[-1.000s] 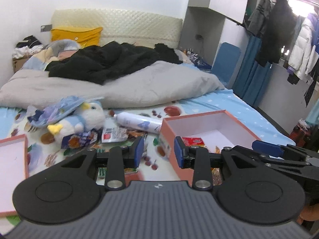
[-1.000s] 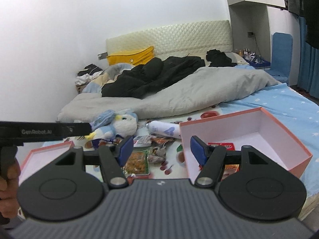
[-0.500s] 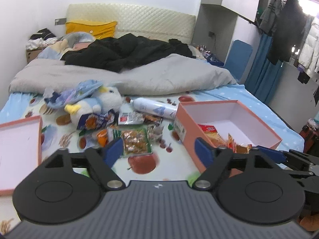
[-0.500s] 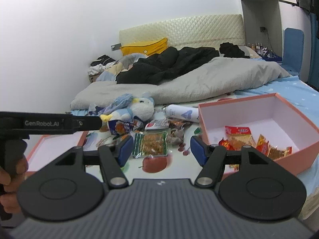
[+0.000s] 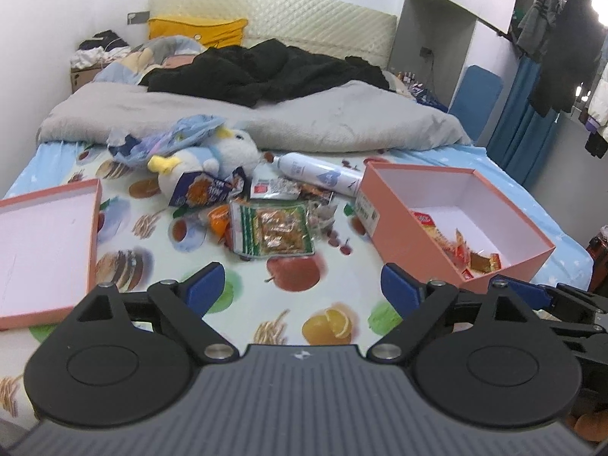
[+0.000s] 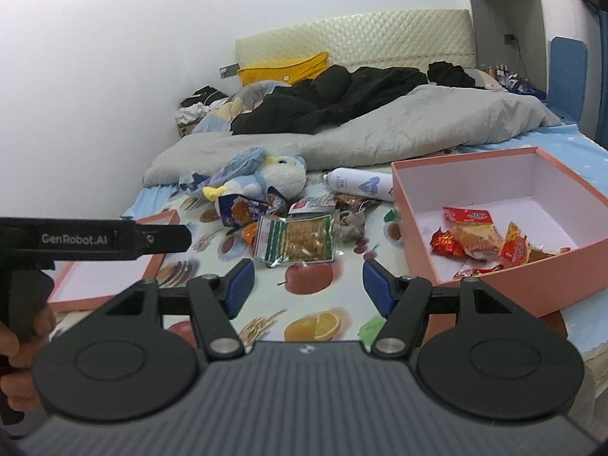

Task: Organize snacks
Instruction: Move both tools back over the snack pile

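The open salmon-pink cardboard box point(image 6: 505, 277) sits on the fruit-printed bed sheet point(image 5: 296, 304) at the right, and already holds a few red and orange foil snack packets point(image 6: 471, 239); that much looks done. Most is left, by my reading: a loose pile lies on the sheet to the left of the box, well apart from its wall; it includes a clear green-edged bag of fried snacks point(image 5: 271, 233), a blue crisp packet point(image 5: 197, 190) against a white plush bird point(image 5: 224, 155), and small wrappers beside a white bottle point(image 5: 319, 174). The box's flat pink lid point(image 5: 41, 247) lies far left. The left tool point(image 5: 300, 285) has just been opening, its jaws now wide with nothing between them; the right tool point(image 6: 307, 285) is parted and empty too.
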`<state>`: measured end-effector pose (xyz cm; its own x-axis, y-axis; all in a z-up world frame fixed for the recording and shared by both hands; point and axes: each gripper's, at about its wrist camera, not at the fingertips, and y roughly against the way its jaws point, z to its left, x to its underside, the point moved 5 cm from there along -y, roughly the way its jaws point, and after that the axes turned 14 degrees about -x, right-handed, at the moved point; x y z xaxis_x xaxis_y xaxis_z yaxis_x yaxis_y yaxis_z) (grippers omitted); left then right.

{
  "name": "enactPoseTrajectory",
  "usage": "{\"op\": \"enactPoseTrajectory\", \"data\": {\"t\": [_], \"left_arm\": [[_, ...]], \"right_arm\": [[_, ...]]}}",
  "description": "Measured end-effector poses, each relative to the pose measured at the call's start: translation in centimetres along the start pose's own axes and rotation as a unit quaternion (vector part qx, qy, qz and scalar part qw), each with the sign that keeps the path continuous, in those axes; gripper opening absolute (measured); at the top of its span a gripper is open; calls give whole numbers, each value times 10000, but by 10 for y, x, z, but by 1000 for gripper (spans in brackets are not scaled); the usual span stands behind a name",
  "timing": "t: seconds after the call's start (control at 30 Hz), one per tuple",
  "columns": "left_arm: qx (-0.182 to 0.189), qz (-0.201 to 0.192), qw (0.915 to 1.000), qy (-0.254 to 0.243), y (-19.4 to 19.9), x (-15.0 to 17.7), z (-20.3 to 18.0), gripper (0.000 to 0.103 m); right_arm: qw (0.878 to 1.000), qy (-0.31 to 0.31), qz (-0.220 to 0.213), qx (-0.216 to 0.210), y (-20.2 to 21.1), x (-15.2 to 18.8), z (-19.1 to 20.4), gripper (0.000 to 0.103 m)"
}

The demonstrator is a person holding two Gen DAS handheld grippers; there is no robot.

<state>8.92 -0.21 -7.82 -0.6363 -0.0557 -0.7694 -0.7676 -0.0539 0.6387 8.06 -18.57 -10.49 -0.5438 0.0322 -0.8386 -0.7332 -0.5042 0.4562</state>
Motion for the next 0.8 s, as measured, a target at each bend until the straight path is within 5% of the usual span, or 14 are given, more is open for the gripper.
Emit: {"op": "enactPoseTrajectory", "data": {"t": [0.8], "left_arm": [[-158, 577, 9979, 254, -74, -1, 21, 92]], "right_arm": [[9984, -23, 553, 112, -47, 9, -13, 65]]}}
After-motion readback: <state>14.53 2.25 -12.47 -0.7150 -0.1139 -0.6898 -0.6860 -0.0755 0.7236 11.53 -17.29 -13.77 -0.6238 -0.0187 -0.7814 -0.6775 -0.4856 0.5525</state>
